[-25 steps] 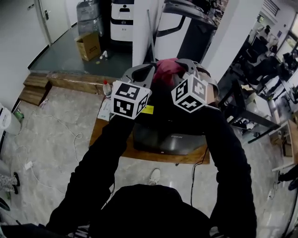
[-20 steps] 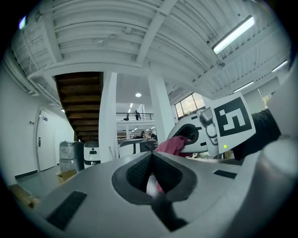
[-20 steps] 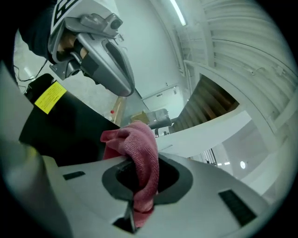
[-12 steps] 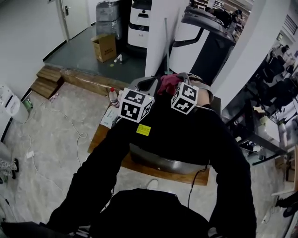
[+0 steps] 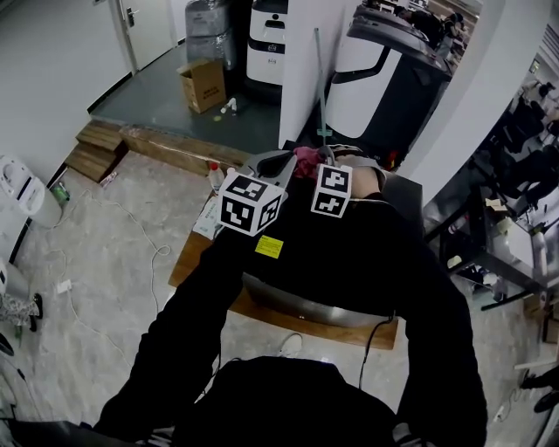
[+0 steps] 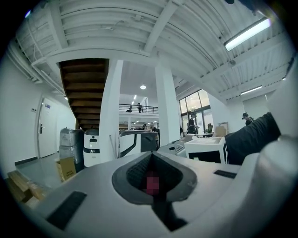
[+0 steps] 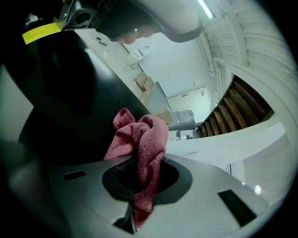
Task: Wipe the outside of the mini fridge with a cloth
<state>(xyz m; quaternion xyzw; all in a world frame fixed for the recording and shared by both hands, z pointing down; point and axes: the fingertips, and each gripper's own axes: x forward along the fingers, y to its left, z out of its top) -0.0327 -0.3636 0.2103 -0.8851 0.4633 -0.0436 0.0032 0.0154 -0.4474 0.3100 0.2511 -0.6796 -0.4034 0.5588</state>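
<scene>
Right gripper (image 7: 139,160): fingers pinching a red microfibre cloth (image 7: 141,139); a bunch stands above the tips, a tail hangs below. The cloth lies up against the black mini fridge (image 7: 60,93); contact not certain

Left gripper (image 6: 152,160): fingers pressed together, nothing held

Head view: fridge sits on a low wooden desk (image 5: 197,251), yellow sticker (image 5: 269,247) on its upper face. Both black sleeves (image 5: 188,323) reach over it and cover most of it; the two marker cubes hide the gripper bodies. Cloth shows as a small red patch at the fridge's far edge, between the gripper noses

Around: spray bottle (image 5: 214,177) at the desk's far left corner, cardboard box (image 5: 203,84) and wrapped water bottles (image 5: 210,22) beyond, wooden steps (image 5: 96,144) to the left, white cable (image 5: 131,236) on the floor

Only the right gripper view shows the pinch. The left gripper view points away over the room: white pillars, stair underside, box; no fridge or cloth in it
</scene>
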